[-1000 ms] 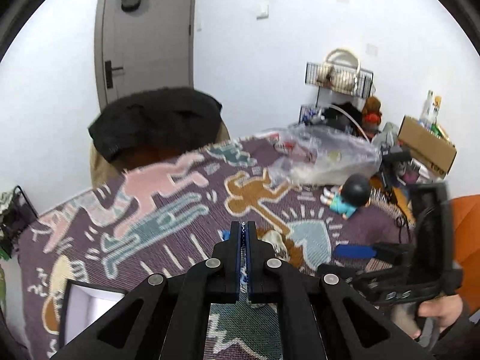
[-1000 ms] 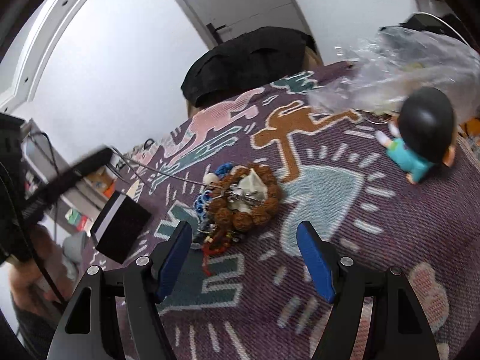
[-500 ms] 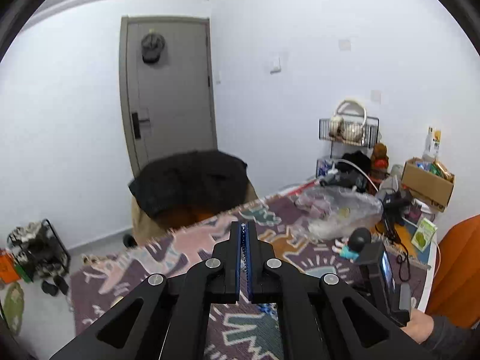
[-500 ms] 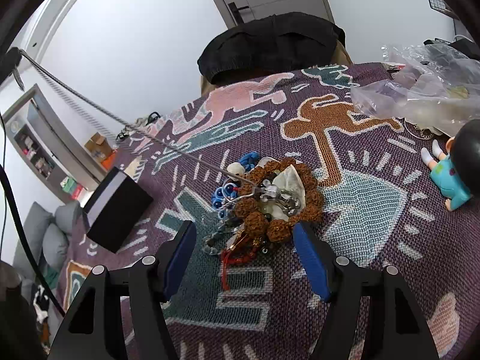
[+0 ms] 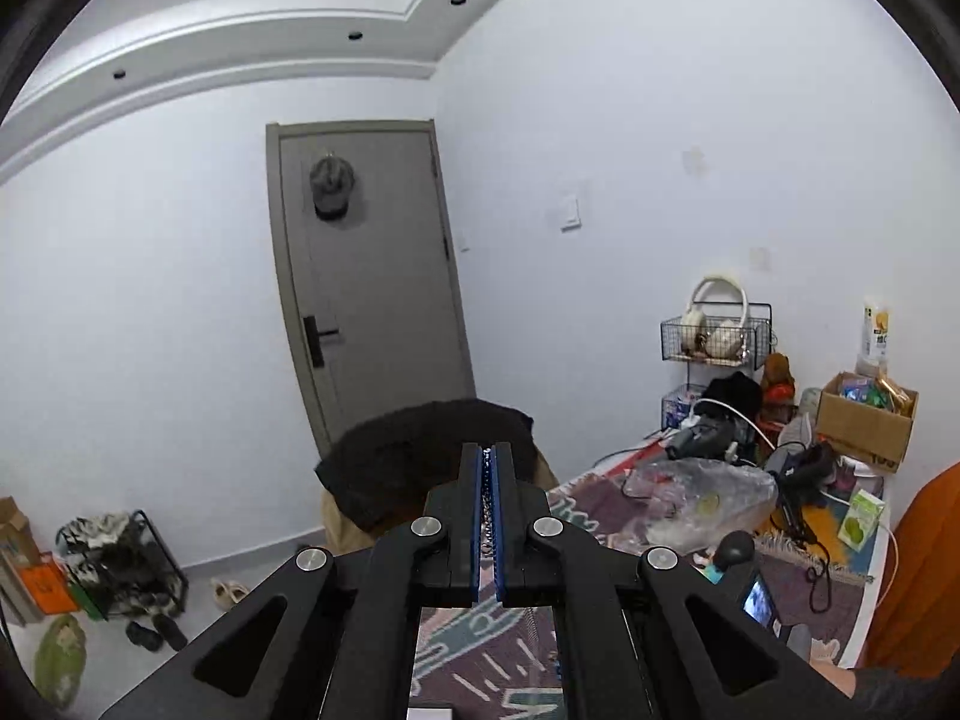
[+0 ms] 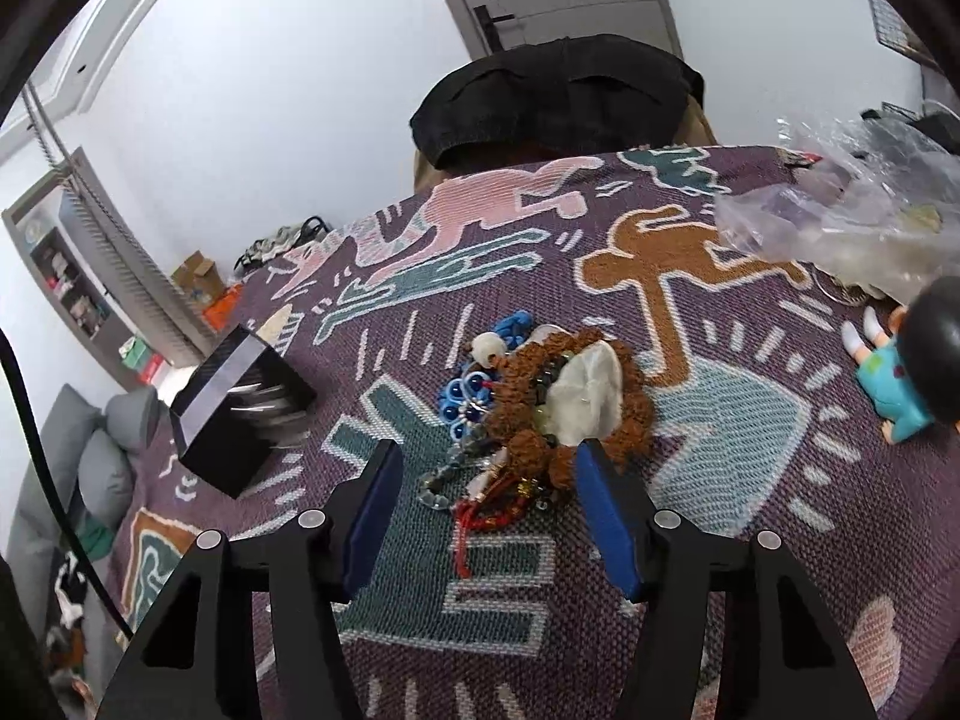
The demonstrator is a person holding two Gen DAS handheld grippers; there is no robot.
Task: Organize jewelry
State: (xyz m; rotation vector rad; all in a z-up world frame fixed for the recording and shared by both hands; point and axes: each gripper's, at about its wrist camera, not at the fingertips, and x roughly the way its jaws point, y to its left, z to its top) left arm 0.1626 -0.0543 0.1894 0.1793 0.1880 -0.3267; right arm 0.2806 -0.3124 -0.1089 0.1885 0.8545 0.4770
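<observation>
Right wrist: closing right hand-held gripper [image 6: 486, 510] astride jewelry pile [image 6: 540, 408], black box [image 6: 240, 414] beside.

On the patterned cloth [image 6: 750, 540], the box [image 6: 240, 414] is set left of the jewelry pile [image 6: 540, 414]; the doll [image 6: 906, 366] right.

Rough woven cloth [image 6: 600, 630], glossy black box [image 6: 240, 414], crinkly clear plastic bag [image 6: 840, 228].

My left wrist camera rides high, facing nearly level toward the grey panelled door [image 5: 366, 276]; my right one tilts down, close over the purple patterned woven cloth [image 6: 690, 540]; both catch the black draped jacket [image 5: 420, 450].
</observation>
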